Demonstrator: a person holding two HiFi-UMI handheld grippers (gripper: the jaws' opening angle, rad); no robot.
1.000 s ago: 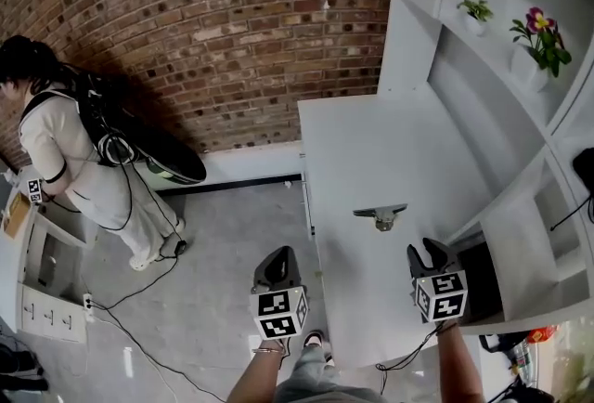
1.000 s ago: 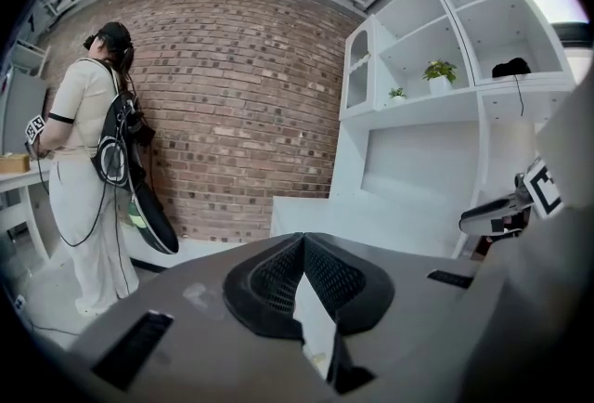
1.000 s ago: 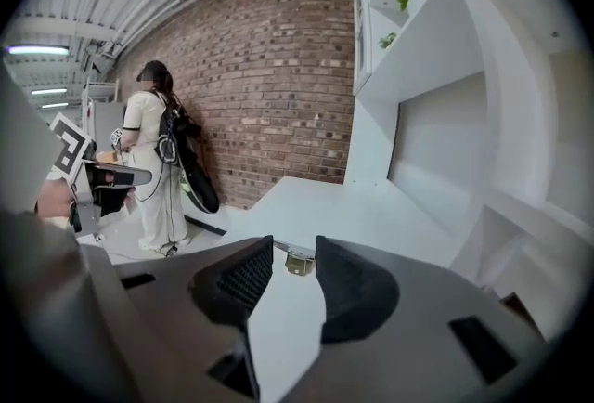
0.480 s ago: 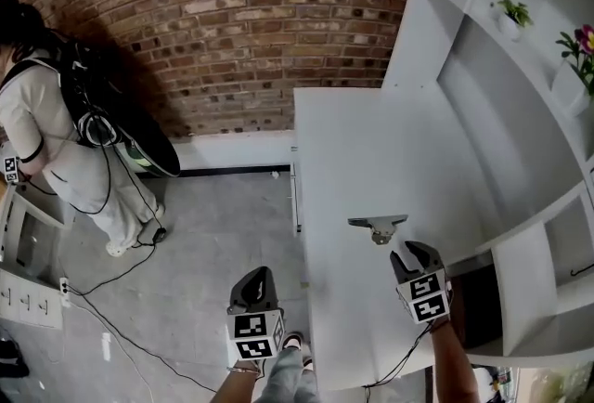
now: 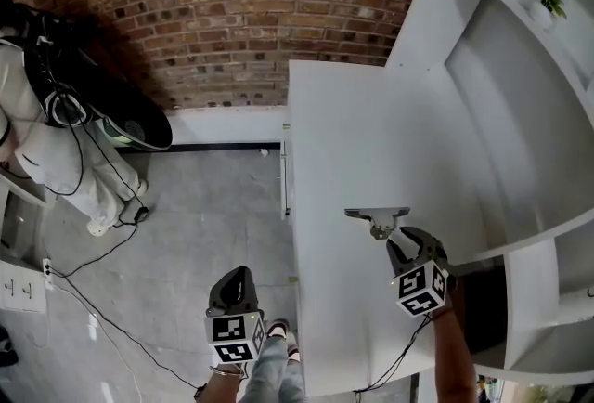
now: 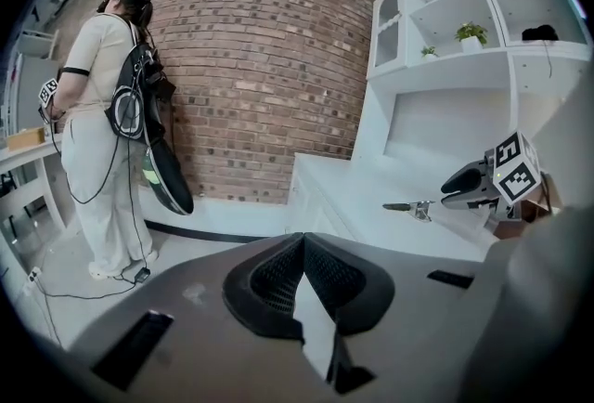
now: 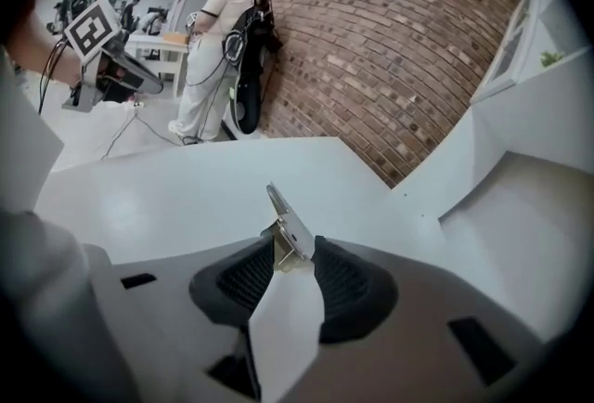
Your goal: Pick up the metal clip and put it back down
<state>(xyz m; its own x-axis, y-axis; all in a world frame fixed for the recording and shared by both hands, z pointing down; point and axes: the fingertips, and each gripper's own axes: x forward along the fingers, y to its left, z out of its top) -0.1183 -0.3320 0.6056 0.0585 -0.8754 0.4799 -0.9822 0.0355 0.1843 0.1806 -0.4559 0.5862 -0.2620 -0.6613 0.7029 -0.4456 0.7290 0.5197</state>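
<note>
The metal clip (image 5: 376, 214) lies on the white table (image 5: 371, 123), its flat bar across and a small brass-coloured part toward me. My right gripper (image 5: 408, 245) is open just behind it, with the fingertips almost at the clip. In the right gripper view the clip (image 7: 288, 223) stands up at the mouth of the open right gripper (image 7: 295, 250). The left gripper view shows the clip (image 6: 408, 205) a little ahead of the right gripper (image 6: 455, 189). My left gripper (image 5: 234, 285) hangs off the table's left edge over the floor, shut and holding nothing.
White shelving (image 5: 520, 113) rises along the table's right side. A brick wall (image 5: 232, 11) runs behind. A person (image 5: 46, 141) with a dark bag stands at far left, and cables (image 5: 93, 253) trail over the grey floor.
My right gripper has moved forward to the clip, which has not moved. The left gripper has stayed low beside the table. The head view has shifted.
</note>
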